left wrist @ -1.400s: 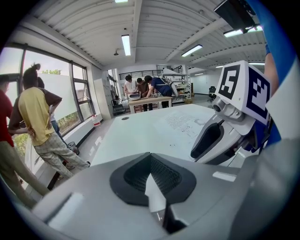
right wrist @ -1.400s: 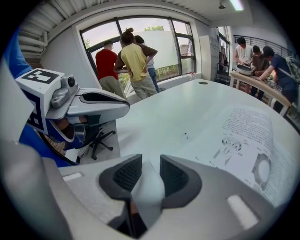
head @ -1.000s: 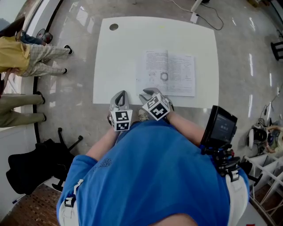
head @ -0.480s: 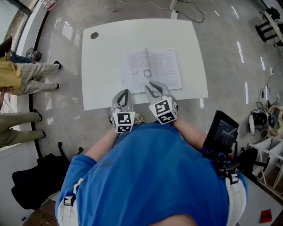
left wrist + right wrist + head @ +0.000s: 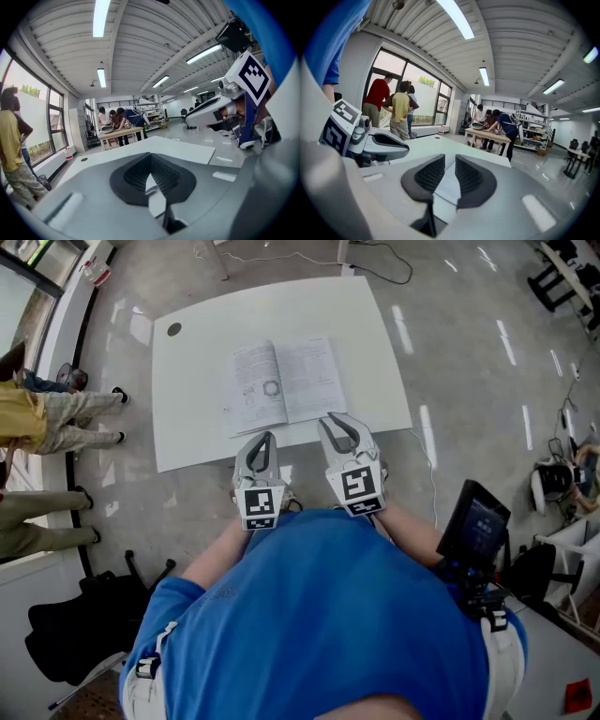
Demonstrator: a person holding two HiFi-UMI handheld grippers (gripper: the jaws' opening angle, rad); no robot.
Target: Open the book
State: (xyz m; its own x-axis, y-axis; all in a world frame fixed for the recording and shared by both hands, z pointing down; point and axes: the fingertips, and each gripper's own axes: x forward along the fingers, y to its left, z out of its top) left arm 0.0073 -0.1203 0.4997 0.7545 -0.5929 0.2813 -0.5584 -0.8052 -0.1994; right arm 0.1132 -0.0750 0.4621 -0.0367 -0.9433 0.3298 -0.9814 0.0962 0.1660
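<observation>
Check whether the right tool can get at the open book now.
Probably yes: the right tool, jaws closing on nothing, hangs by the near edge of the table, and nothing stands between it and the book.

Big open lab or workshop hall, this one: ribbed ceiling [image 5: 140, 42] overhead with long strip lights [image 5: 457, 18] running its length; tall windows [image 5: 419, 101] down one side; polished grey floor [image 5: 469, 352] catching the glare, cables [image 5: 389, 277] trailing across it; a knot of people [image 5: 501, 119] bent over a wooden workbench [image 5: 487, 137]; stocked shelving racks [image 5: 532, 129] behind them; a plain white work table [image 5: 187, 390] out in the open; a screen on a stand [image 5: 478, 521] close by.
</observation>
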